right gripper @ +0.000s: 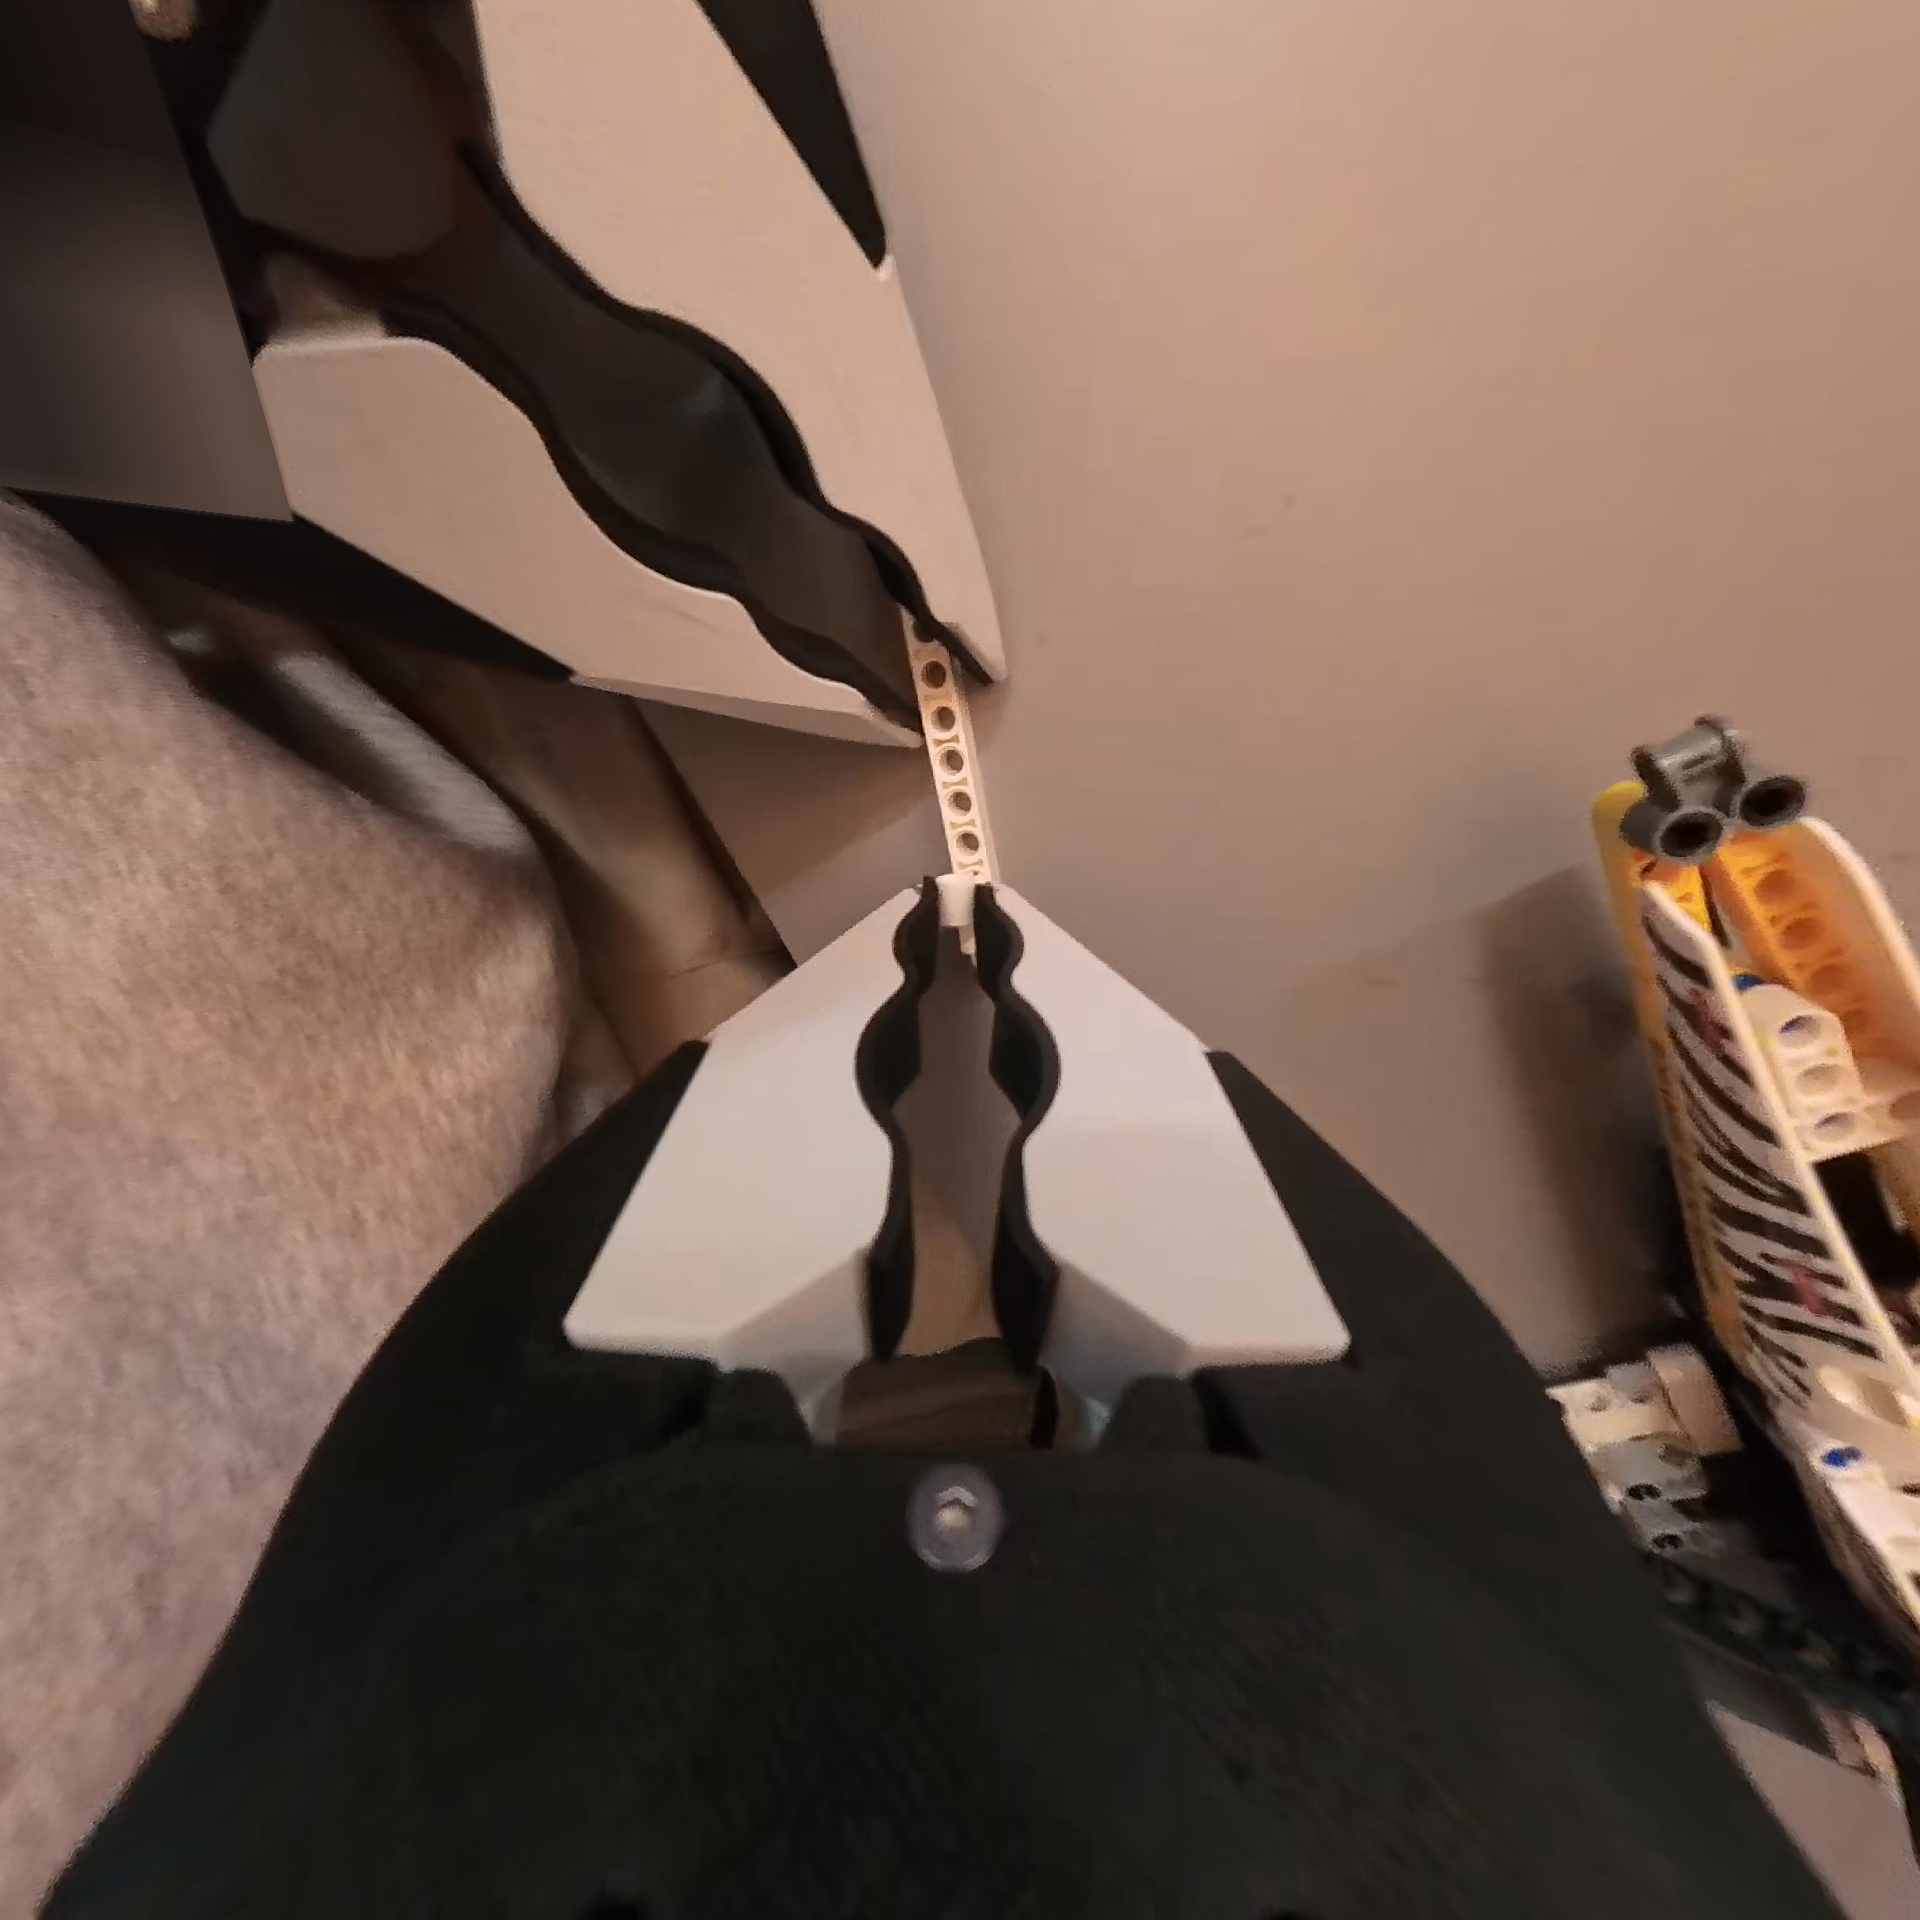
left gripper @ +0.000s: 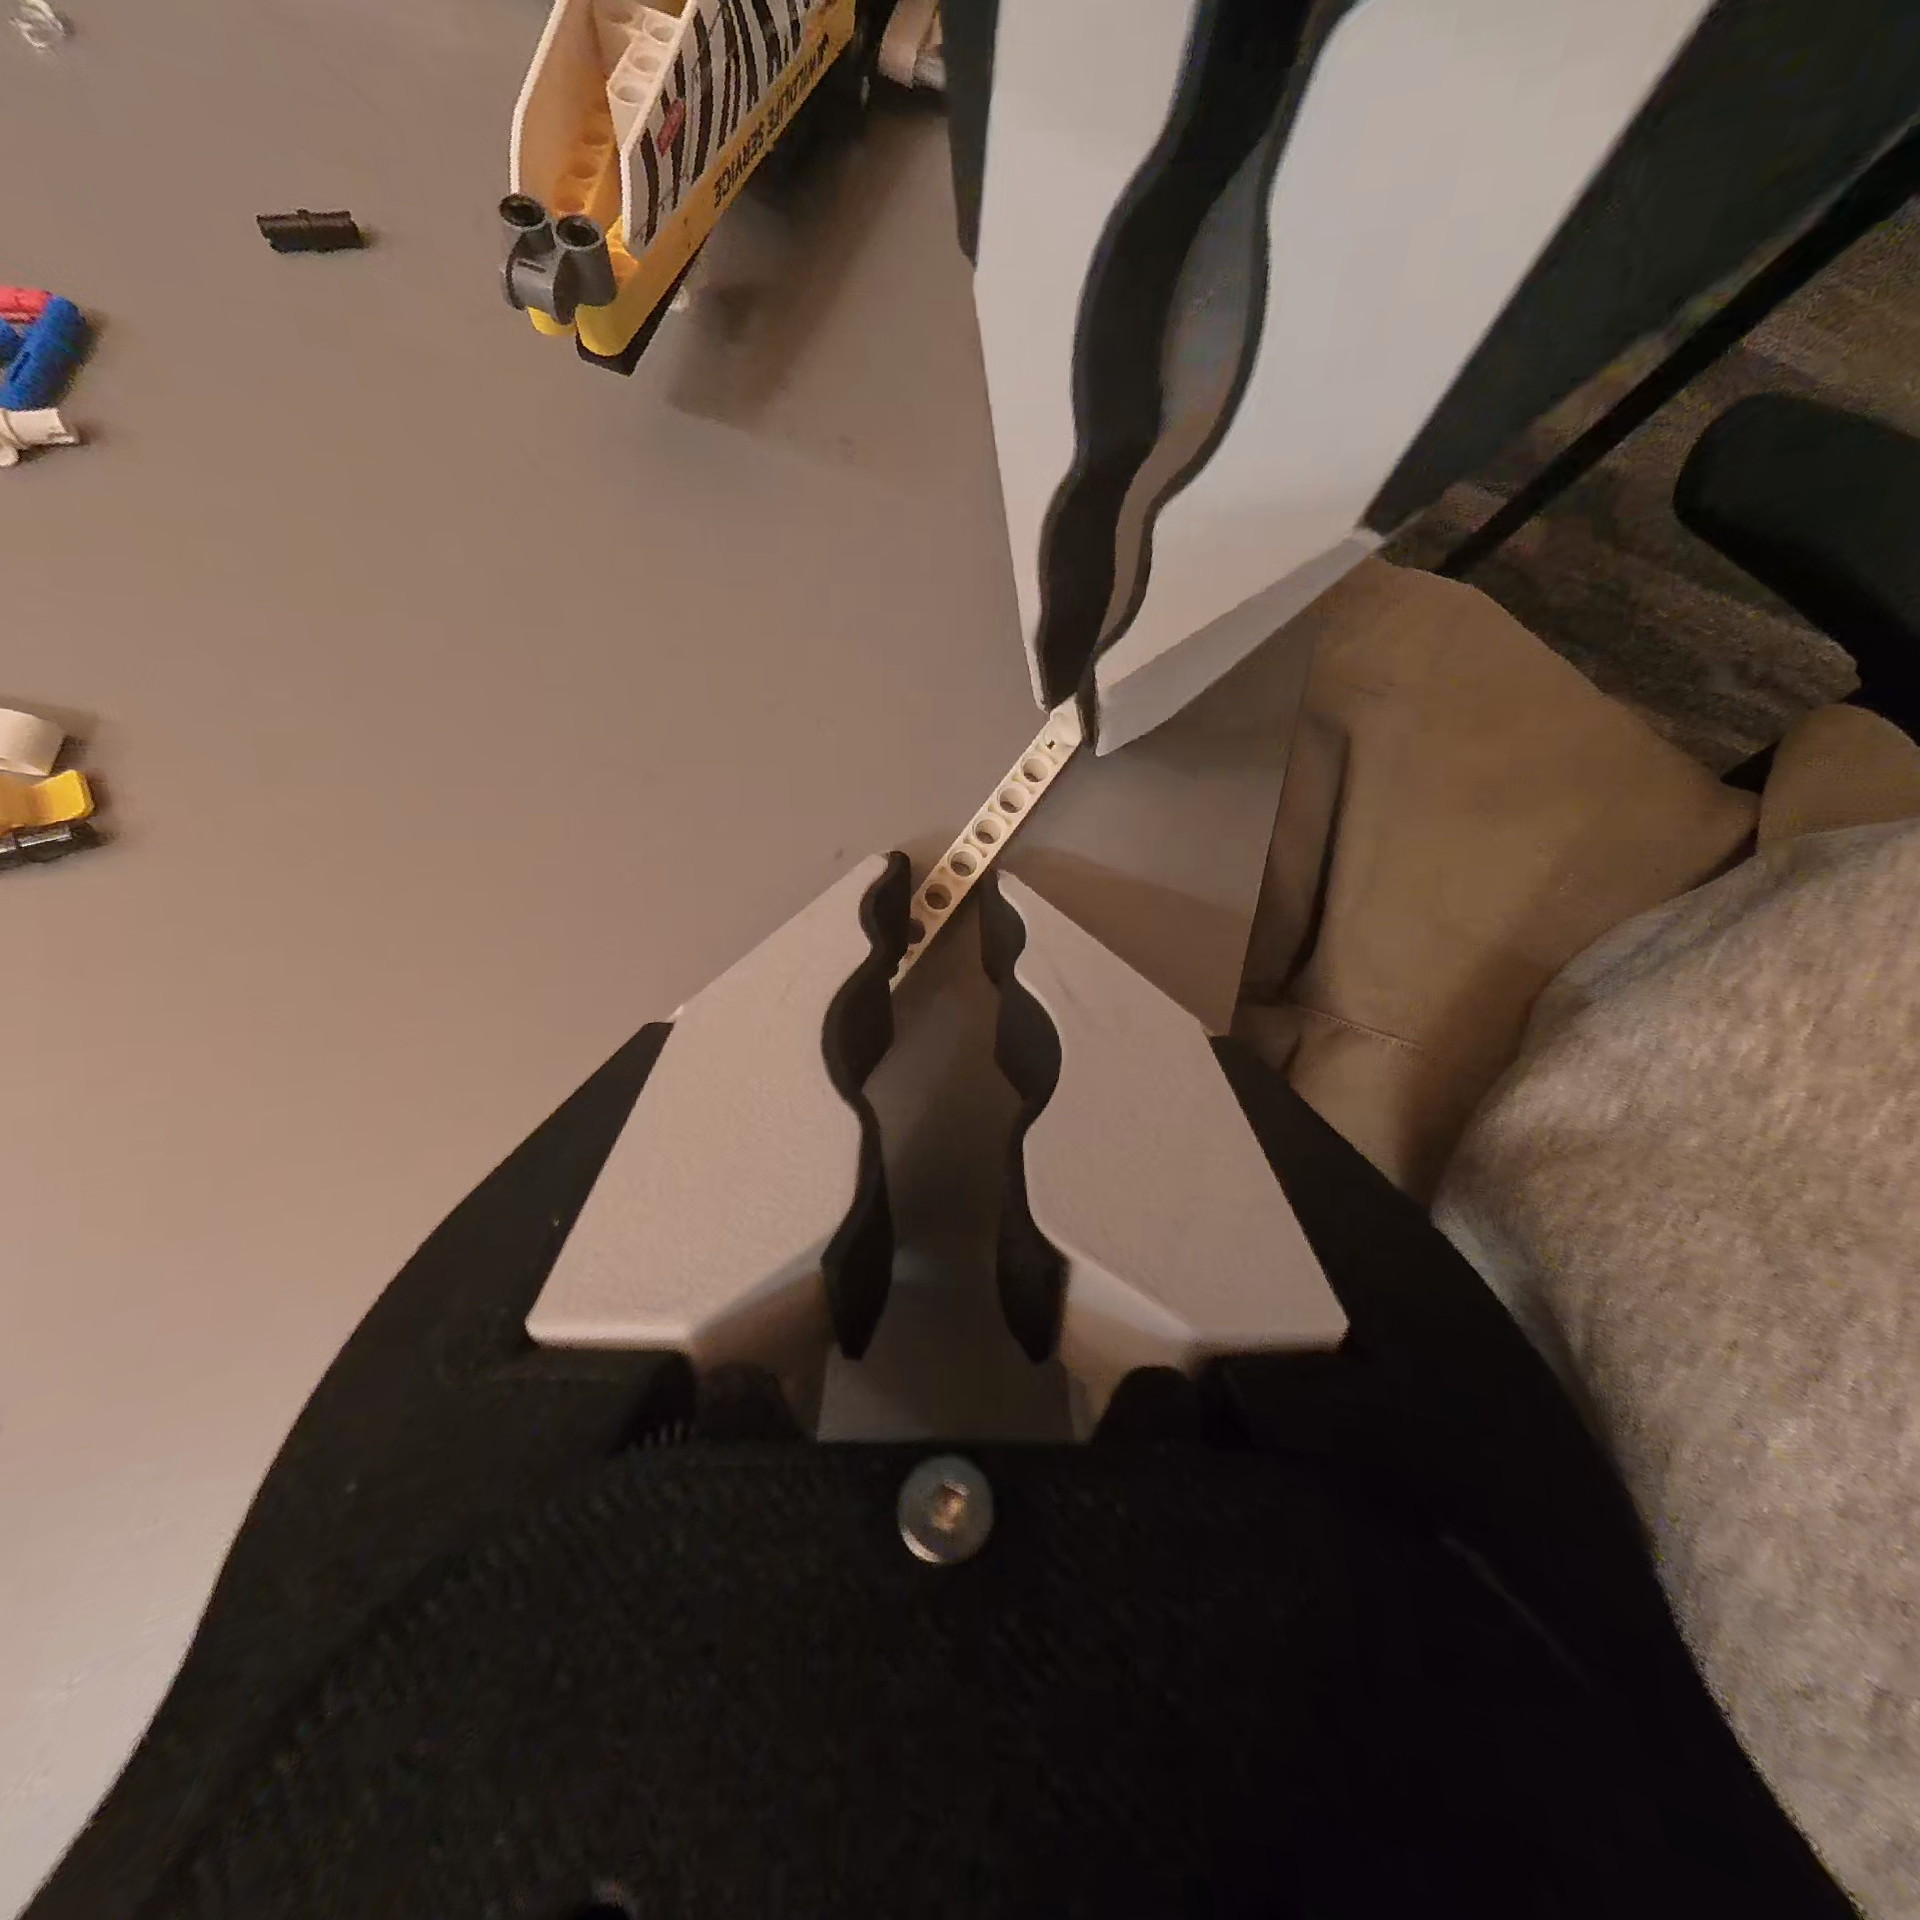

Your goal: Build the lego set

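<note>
A long white beam with a row of holes point(left gripper: 992, 826) is held between both grippers above the table's near edge. My left gripper point(left gripper: 940, 894) is shut on one end of it. My right gripper point(right gripper: 958, 902) is shut on the other end point(right gripper: 954, 774); it also shows in the left wrist view point(left gripper: 1070, 707). The left gripper shows in the right wrist view point(right gripper: 925, 644). The partly built model point(left gripper: 686, 156), yellow and white with zebra-striped panels and a grey connector at its tip, lies on the grey table; it also shows in the right wrist view point(right gripper: 1766, 1122).
Loose parts lie on the table point(left gripper: 520, 623): a small black piece point(left gripper: 310, 231), blue and red pieces point(left gripper: 36, 343), a yellow and white cluster point(left gripper: 42, 790). A person's grey sleeve point(left gripper: 1662, 1247) and beige trousers point(left gripper: 1455, 831) are beside the table edge. A black chair point(left gripper: 1808, 520) stands behind. My two grippers' fingertips are within a few centimetres of each other.
</note>
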Available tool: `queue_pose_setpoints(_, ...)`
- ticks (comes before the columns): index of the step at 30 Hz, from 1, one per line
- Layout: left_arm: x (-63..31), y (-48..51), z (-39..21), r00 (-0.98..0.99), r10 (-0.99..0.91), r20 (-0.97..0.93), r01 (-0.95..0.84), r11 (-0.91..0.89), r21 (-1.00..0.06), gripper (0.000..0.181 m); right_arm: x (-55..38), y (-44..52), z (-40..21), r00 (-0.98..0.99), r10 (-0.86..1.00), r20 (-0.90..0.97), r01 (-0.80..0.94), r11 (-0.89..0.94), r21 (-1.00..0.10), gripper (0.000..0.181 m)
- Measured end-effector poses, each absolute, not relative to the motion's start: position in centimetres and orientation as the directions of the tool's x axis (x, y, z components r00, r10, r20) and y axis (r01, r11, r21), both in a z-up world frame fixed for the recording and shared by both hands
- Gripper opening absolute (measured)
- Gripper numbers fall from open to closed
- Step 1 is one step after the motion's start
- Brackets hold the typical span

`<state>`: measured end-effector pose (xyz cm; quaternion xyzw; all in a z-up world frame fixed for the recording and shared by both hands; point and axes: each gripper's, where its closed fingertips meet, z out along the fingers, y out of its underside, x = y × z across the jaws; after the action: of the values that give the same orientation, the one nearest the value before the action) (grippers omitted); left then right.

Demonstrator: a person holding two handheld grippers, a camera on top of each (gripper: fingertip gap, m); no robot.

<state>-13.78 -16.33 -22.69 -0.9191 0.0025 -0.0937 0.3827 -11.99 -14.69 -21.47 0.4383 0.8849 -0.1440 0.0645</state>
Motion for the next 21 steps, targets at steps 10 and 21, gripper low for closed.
queue_pose_setpoints(10, -13.21, -16.43, -22.74, 0.981, -0.114, 0.157, 0.030, -0.709, -0.704, 0.010, -12.16, -14.36, -21.48, -0.646, 0.657, -0.388, 0.745, 0.653, -0.136, 0.005)
queue_pose_setpoints(21, -13.02, -16.44, -22.76, 0.976, -0.140, 0.166, 0.017, -0.711, -0.703, 0.009, -12.11, -14.25, -21.48, -0.929, 0.319, -0.186, 0.358, 0.903, -0.238, 0.005)
